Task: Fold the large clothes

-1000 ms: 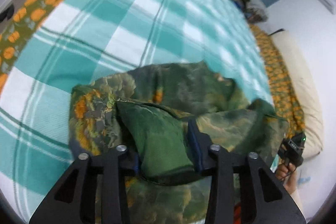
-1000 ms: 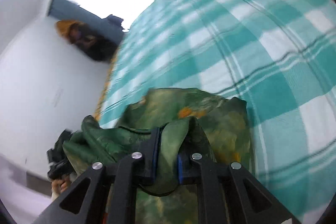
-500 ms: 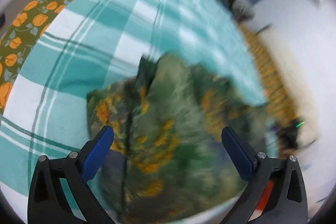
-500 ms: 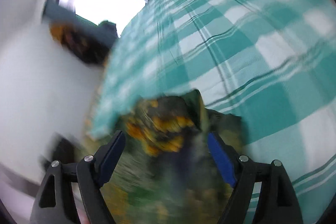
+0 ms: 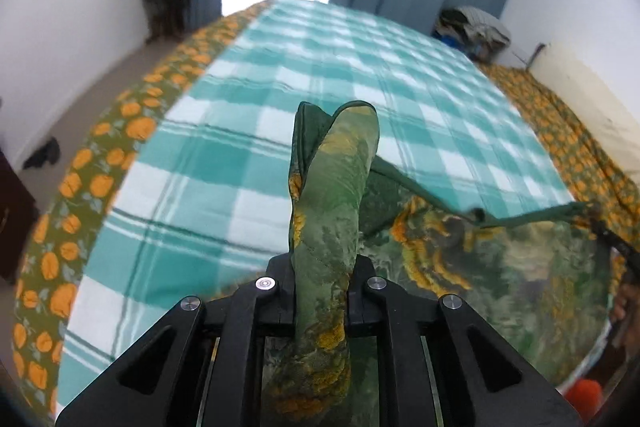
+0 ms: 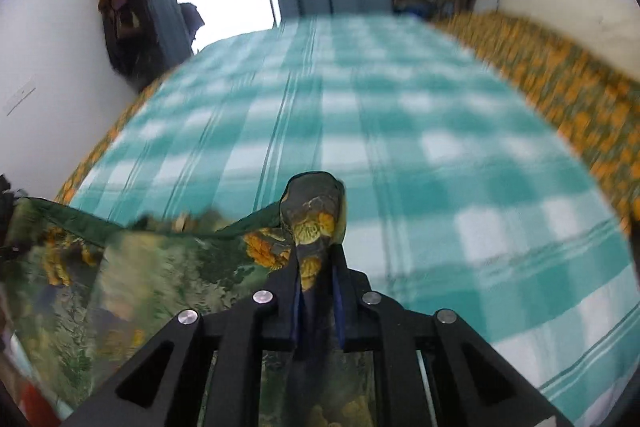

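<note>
Each claw, left claw (image 5: 322, 267) and right claw (image 6: 316, 275), is clamped on a bunched corner of the green garment (image 5: 500, 267), whose thin pinched folds could slip free over the bed (image 5: 280, 87) if the stretched edge is pulled tauter.

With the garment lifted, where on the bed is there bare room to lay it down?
The checked blanket lies bare ahead of both grippers, from the orange-flowered border at its left to the border at its right. The green printed garment, stretched between the two grippers, crowds only the near edge.

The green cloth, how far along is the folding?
Done: both grippers are shut on the cloth, the left gripper on one bunched corner, the right gripper on another. In hand: its edge hangs stretched between them above the checked bedspread. Left: no fold shows yet.
</note>
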`<state>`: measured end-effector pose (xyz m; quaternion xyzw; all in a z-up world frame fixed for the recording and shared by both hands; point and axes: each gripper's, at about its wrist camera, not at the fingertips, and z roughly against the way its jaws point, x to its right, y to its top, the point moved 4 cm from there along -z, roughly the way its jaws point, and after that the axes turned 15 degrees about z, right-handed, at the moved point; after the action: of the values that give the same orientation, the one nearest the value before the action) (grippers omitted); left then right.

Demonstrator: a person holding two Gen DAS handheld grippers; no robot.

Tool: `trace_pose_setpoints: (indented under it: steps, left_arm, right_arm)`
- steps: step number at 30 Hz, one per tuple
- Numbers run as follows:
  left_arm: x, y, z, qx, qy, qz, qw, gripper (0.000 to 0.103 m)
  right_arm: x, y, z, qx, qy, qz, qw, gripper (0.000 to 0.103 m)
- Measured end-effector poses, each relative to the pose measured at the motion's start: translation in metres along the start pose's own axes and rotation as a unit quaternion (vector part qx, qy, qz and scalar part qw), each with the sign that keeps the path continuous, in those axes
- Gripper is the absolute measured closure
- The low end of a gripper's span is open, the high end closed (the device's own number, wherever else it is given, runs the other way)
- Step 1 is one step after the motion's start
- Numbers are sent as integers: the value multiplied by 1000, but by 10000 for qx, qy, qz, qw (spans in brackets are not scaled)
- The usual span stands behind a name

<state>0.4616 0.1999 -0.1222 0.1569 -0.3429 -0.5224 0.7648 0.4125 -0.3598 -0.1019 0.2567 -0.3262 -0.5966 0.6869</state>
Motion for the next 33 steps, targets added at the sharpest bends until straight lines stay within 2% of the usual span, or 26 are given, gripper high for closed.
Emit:
trace_pose_setpoints:
  steps: [2, 3, 6, 8, 10, 12, 17, 23, 33]
  left_arm:
    - [-8, -12, -23, 68, 394, -154, 9991, 91]
    - [-17, -25, -42, -20, 612, -230, 9979, 91]
    - [-47, -67, -86, -390, 833, -120, 9957, 88]
    - [-58, -86, -94, -318, 679, 51, 9972, 86]
    - [-62, -89, -90, -156, 581, 135, 9981, 84]
    - [-65, -90, -90, -195, 461, 246, 9984, 83]
    - [-69, -91, -90, -215, 164, 502, 9984, 82]
    - [-72, -90, -92, -193, 141, 516, 9984, 82]
    - [-71, -89, -91, -190, 137, 520, 9984, 82]
  right_arm:
    - [-1, 3, -17, -74, -207, 49, 9997, 91]
    - [-4, -3, -31, -200, -346, 161, 9991, 91]
    - [-13, -40, -80, -747, -499, 336, 9954, 91]
    - [-20, -71, -104, -986, -427, 358, 9936, 90]
    - [-27, -88, -112, -815, -563, 424, 9942, 89]
    - [-27, -90, -111, -686, -642, 397, 9948, 87]
    - [-23, -96, -109, -513, -525, 182, 9971, 87]
    - [-19, -97, -115, -439, -338, -1, 9985, 86]
    - [-18, -97, -116, -395, -277, -70, 9988, 86]
